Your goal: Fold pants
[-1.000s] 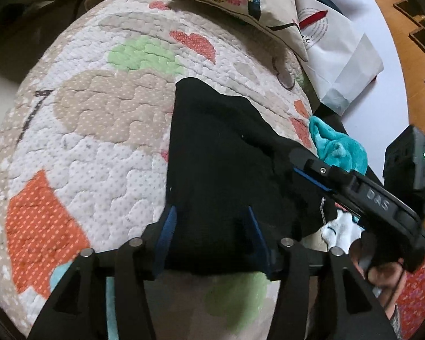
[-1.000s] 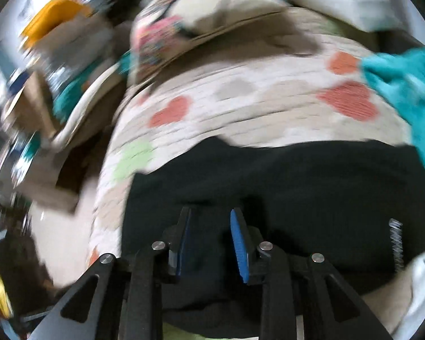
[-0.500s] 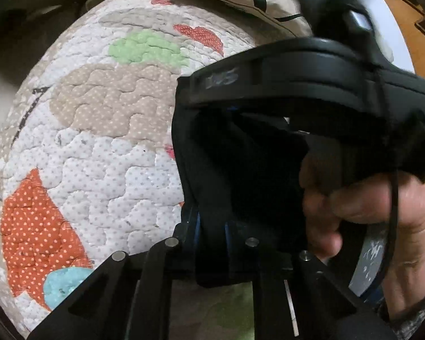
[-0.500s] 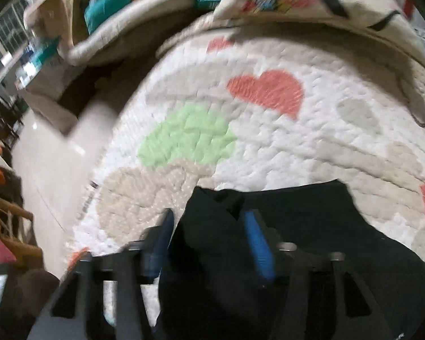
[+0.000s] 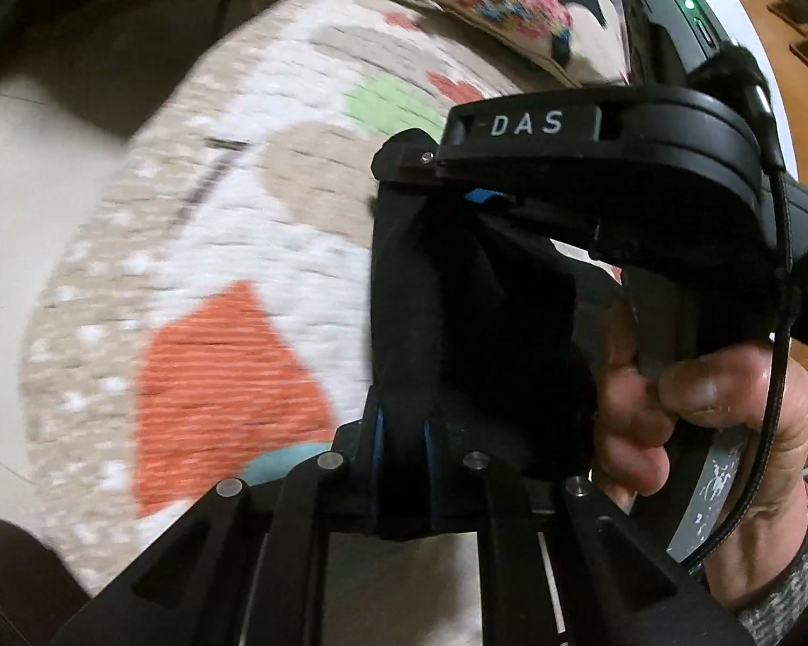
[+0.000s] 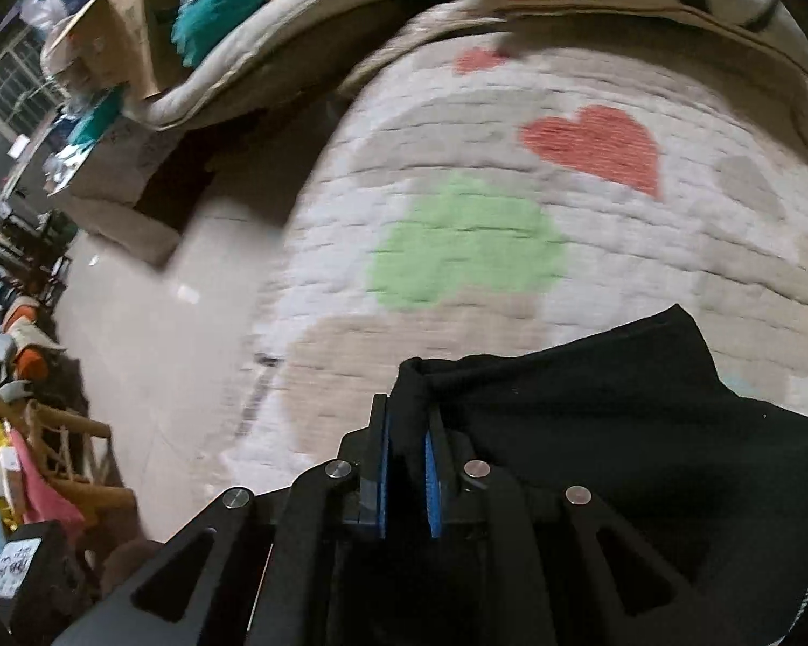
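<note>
Left wrist: both grippers' jaws now pinch the black pants [image 5: 458, 334], lifted off quilt [image 5: 231, 280].

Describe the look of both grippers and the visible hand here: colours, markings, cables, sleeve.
Both grippers are black plastic linkages with silver pivot pins and blue-lined fingers. The right gripper carries white "DAS" lettering, a green indicator light and a black braided cable down its handle. The bare hand on it shows a grey knit sleeve cuff. The left gripper matches.
</note>
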Demonstrator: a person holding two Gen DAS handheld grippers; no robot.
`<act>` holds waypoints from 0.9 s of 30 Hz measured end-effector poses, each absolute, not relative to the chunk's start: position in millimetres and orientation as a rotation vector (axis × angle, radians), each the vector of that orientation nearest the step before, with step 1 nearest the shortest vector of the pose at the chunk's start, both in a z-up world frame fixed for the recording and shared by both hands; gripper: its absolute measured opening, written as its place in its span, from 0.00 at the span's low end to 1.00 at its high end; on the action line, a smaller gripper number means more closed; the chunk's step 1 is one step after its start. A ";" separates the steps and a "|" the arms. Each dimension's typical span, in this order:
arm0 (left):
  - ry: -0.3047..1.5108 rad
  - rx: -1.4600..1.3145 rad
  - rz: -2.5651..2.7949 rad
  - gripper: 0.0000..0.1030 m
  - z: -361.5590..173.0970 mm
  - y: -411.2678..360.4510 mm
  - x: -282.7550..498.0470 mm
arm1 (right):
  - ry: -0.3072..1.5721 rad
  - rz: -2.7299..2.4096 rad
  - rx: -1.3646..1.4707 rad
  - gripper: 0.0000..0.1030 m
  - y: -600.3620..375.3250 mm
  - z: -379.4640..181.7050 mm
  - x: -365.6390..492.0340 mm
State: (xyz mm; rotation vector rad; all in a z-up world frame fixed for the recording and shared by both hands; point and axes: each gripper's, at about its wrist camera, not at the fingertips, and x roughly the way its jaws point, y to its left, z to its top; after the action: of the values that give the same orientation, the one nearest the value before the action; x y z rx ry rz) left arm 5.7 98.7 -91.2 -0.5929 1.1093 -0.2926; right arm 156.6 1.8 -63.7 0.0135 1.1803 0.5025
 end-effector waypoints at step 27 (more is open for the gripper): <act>1.030 -0.383 -0.135 0.23 -49.5 89.9 -49.1 | 1.038 0.153 0.128 0.26 -147.4 -82.0 44.3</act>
State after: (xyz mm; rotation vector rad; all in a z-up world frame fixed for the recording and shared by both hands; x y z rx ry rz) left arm -49.1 89.9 -49.5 -0.3828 1.0300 -0.1352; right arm 44.3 -147.4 -82.0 0.1276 1.0378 0.1528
